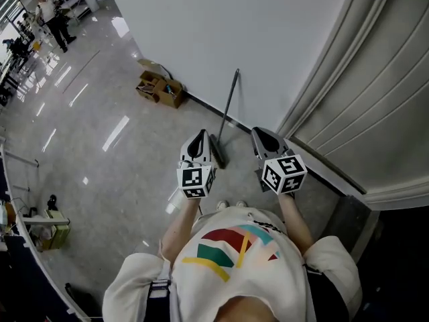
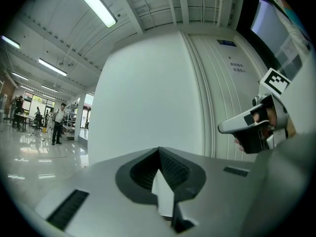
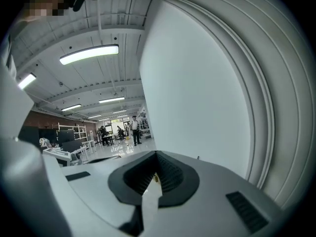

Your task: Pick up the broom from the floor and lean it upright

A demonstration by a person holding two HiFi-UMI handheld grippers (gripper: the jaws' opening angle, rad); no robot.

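Observation:
The broom (image 1: 228, 109) leans upright against the white wall (image 1: 234, 39), its dark head (image 1: 218, 151) resting on the floor at the wall's foot. Both grippers are held up level in front of the person, apart from the broom. My left gripper (image 1: 199, 134) is shut with nothing in it; in the left gripper view its ribbed pads meet at the tip (image 2: 159, 149). My right gripper (image 1: 258, 131) is also shut and empty, its pads closed together (image 3: 156, 153) in the right gripper view. The right gripper (image 2: 224, 128) shows side-on in the left gripper view.
Open cardboard boxes (image 1: 161, 89) lie by the wall left of the broom. A ribbed roller door (image 1: 375, 99) fills the right side. People (image 1: 50, 19) stand far off at the upper left. A trolley with items (image 1: 43, 227) stands at the left edge.

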